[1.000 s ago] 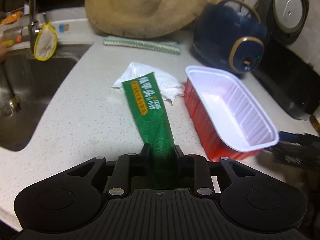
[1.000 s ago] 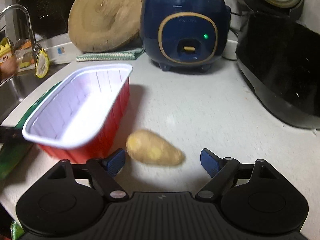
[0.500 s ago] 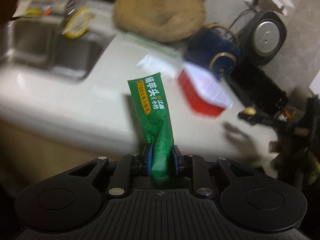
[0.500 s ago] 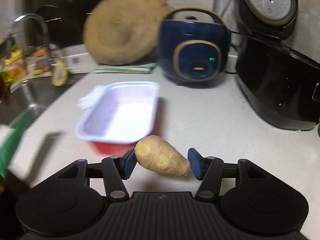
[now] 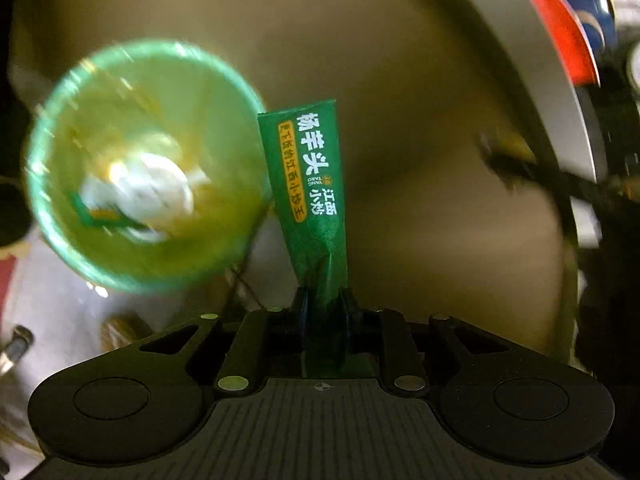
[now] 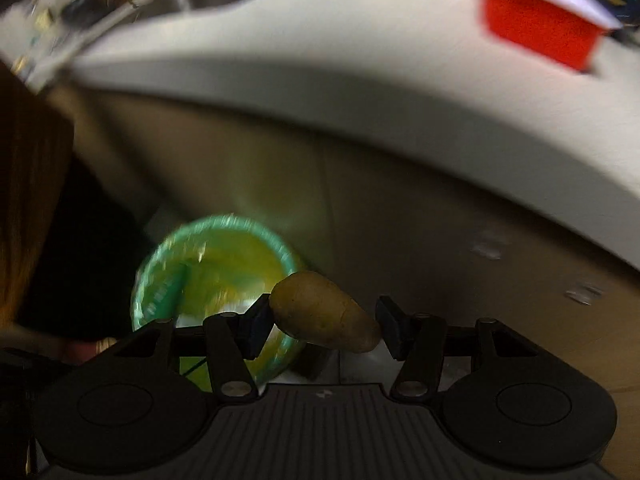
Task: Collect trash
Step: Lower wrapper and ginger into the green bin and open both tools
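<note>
Below the bench (image 6: 360,92) edge, green-lined bin (image 5: 148,168) now underneath: my left gripper (image 5: 323,300) closing tighter on wrapper (image 5: 308,184), right gripper (image 6: 320,320) clenching potato (image 6: 324,312), both ready to drop.

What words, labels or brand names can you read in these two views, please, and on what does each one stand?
"杨芋头": large white characters on the green packet pinched in the left gripper, whose jaws are closing.
"江西小炒": smaller white characters lower on the same packet.
"YANG TARO": tiny logo beside them, barely legible.
Yellow strip on the packet: characters too small to read surely.
Right wrist view: no legible text; everything is blurred.
</note>
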Demonstrator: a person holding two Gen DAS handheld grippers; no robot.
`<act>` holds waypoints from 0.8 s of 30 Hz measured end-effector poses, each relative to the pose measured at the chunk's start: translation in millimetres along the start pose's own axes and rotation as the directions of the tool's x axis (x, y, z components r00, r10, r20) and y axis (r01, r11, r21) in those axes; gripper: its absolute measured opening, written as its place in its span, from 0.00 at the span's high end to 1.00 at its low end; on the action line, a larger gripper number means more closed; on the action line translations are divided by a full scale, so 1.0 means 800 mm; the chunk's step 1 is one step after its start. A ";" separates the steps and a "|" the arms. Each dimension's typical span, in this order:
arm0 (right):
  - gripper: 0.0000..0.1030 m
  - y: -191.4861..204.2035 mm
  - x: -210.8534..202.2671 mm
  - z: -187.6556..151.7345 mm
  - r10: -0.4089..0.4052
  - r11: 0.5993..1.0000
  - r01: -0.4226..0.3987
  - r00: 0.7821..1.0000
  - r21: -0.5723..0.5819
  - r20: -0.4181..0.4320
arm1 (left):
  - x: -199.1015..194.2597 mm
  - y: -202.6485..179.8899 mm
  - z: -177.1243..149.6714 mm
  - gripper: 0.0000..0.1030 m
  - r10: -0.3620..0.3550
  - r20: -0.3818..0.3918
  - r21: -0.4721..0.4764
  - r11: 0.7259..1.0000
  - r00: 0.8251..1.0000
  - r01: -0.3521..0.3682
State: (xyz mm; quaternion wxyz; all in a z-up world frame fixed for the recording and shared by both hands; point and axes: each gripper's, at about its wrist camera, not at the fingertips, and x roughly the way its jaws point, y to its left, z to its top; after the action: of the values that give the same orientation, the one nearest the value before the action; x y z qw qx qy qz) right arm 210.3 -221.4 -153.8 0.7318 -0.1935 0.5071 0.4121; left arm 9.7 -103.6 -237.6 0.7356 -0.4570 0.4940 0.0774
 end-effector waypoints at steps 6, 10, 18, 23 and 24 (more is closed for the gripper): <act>0.46 0.019 0.058 0.026 0.035 0.989 -0.044 0.997 -0.138 -0.064 | 0.051 -0.028 -0.014 0.82 -0.175 0.000 -0.029 0.984 0.984 0.175; 0.46 0.027 0.066 0.040 0.067 0.975 -0.079 0.996 -0.207 -0.067 | 0.025 0.013 0.017 0.82 -0.160 0.237 -0.247 0.944 0.958 0.219; 0.46 0.002 0.077 0.051 0.116 0.962 -0.137 0.988 -0.236 -0.103 | 0.057 0.110 0.076 0.81 0.119 0.188 -0.667 0.744 0.975 0.038; 0.46 0.011 0.105 0.054 0.174 0.942 -0.217 0.968 -0.255 -0.178 | 0.112 0.152 0.088 0.75 0.131 0.092 -0.773 0.634 0.987 -0.012; 0.46 0.015 0.112 0.056 0.186 0.938 -0.232 0.964 -0.259 -0.190 | 0.114 0.147 0.084 0.74 0.147 0.104 -0.766 0.643 0.984 -0.015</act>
State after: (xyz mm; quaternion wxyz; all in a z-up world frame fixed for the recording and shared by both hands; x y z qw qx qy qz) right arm 240.3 -146.3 -214.6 0.6054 -0.2726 0.5194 0.5380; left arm 32.6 -16.9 -374.0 0.5075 -0.6935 0.3761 0.3465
